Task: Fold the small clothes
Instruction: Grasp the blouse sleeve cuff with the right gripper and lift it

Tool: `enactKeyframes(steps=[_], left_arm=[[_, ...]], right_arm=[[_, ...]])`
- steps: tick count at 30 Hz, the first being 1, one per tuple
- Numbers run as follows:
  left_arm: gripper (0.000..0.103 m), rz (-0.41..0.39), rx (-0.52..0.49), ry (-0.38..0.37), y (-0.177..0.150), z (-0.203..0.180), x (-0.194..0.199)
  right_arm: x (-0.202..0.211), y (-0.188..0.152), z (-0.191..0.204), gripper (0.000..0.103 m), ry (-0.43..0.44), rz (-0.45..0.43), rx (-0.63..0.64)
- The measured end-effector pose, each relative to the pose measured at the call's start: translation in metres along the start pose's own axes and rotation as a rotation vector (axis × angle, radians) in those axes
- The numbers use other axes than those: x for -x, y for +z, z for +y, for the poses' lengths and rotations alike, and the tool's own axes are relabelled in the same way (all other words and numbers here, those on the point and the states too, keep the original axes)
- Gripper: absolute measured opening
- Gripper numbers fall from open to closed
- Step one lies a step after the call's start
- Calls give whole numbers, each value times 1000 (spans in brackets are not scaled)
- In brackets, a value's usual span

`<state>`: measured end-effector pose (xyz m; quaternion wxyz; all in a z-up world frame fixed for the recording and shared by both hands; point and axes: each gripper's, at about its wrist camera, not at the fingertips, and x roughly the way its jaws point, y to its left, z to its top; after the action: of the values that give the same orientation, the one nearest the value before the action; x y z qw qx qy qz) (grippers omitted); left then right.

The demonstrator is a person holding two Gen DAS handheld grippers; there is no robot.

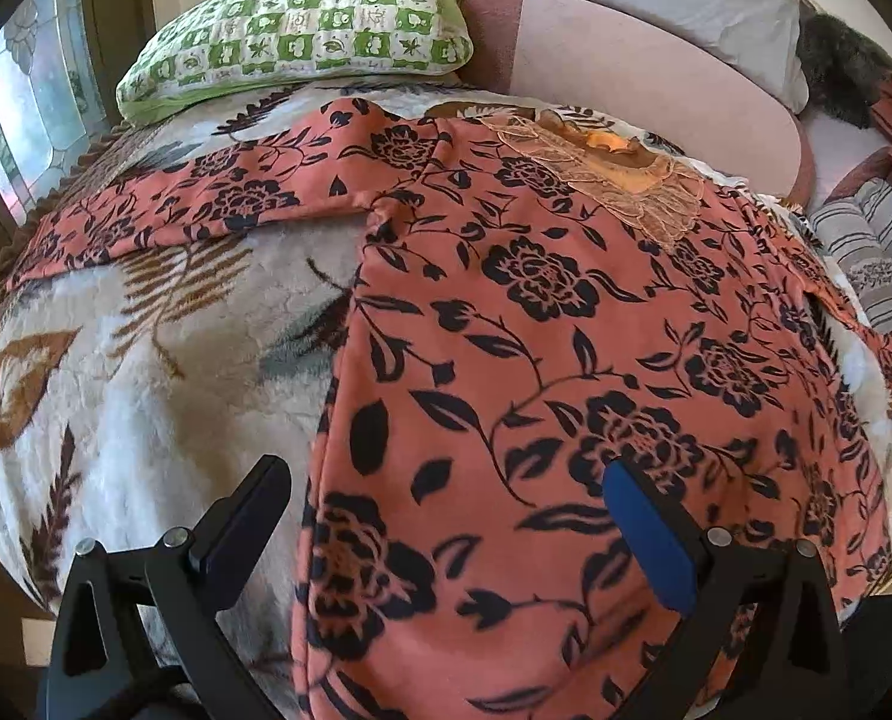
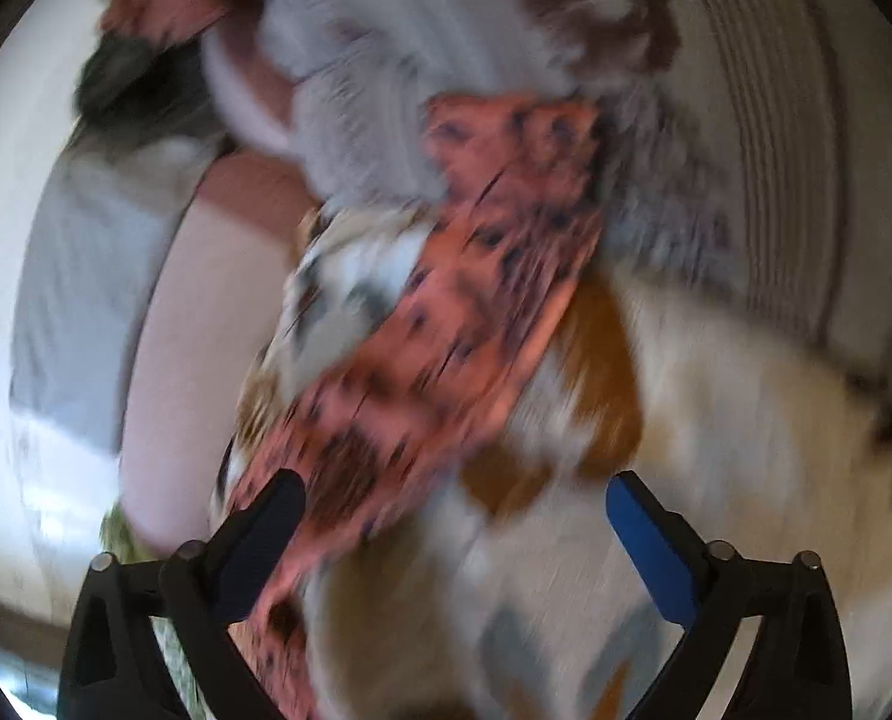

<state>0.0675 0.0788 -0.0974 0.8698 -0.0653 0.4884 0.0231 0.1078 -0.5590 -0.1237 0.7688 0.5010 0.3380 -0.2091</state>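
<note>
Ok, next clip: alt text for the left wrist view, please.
An orange floral garment lies spread flat on a leaf-patterned blanket, one sleeve stretched out to the left. The left gripper hangs open above its lower hem. A green checked pillow sits behind.

Right wrist view smeared by blur; floral garment pattern unreadable there; hem cut off below in left view.

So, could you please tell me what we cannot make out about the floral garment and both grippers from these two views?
- Left wrist view: the floral garment has its near hem cut off by the bottom edge, and its far sleeve runs past the right rim.
- Right wrist view: motion blur smears the garment's print and folds, so how it lies on the blanket is unclear.
- Whether the left gripper touches the cloth: cannot tell.
- The right gripper contact: blurred.
</note>
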Motion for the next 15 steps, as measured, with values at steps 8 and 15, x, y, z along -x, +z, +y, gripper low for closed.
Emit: enactKeyframes(steps=[8, 15], left_arm=[[103, -1, -20, 0, 6, 2, -15], [103, -3, 3, -1, 2, 16, -22]], right_arm=[[-24, 50, -5, 97, -126, -82, -32], [-23, 58, -15, 34, -226, -107, -120]])
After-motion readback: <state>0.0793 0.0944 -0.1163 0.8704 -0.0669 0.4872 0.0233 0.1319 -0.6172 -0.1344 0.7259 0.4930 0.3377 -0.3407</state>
